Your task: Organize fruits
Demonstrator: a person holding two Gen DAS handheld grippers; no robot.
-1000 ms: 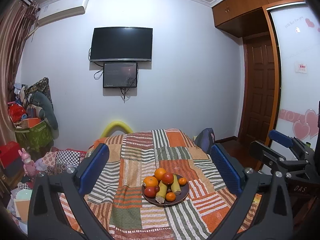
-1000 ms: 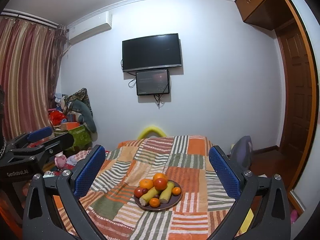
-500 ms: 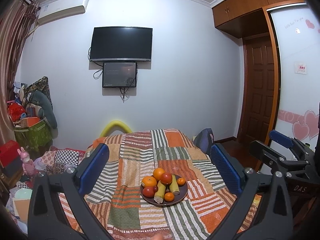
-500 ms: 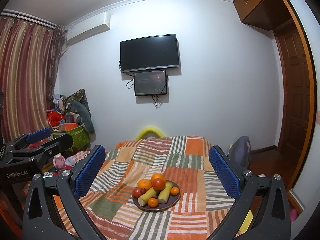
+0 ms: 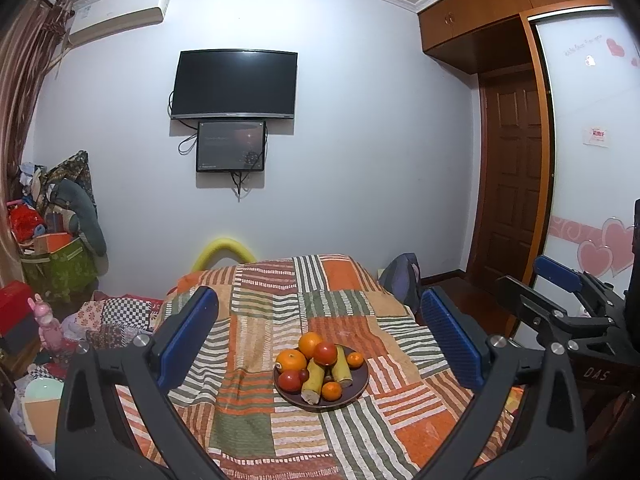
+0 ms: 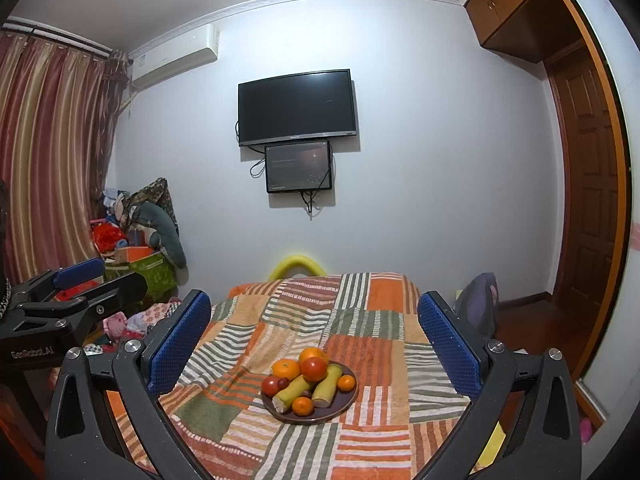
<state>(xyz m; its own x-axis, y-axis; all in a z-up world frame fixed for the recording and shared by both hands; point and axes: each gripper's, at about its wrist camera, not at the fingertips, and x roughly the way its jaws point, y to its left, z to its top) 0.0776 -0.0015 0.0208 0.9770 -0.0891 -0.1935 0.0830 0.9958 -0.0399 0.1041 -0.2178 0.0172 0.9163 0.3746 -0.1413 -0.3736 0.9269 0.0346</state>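
A dark round plate [image 5: 358,393] [image 6: 343,407] sits on a patchwork-covered table [image 5: 280,320] [image 6: 380,312]. It holds oranges [image 5: 310,343] [image 6: 313,355], red tomatoes [image 5: 325,353] [image 6: 314,369], small tangerines [image 5: 331,390] [image 6: 302,405] and two yellow-green stalk pieces [image 5: 313,380] [image 6: 327,385]. My left gripper [image 5: 318,320] hovers open in front of the plate, empty. My right gripper [image 6: 314,320] is also open and empty, held back from the plate. Each gripper shows at the other view's edge.
The patchwork cloth hangs over the table's edges. Clutter, a green box [image 6: 154,272] and toys fill the floor to the left. A dark bag [image 5: 402,276] sits beside the table on the right. A TV [image 5: 236,84] hangs on the far wall; a wooden door [image 5: 512,176] stands right.
Both views have shifted slightly, with the plate drifting a little left in each. Both grippers stay open and nothing was grasped.
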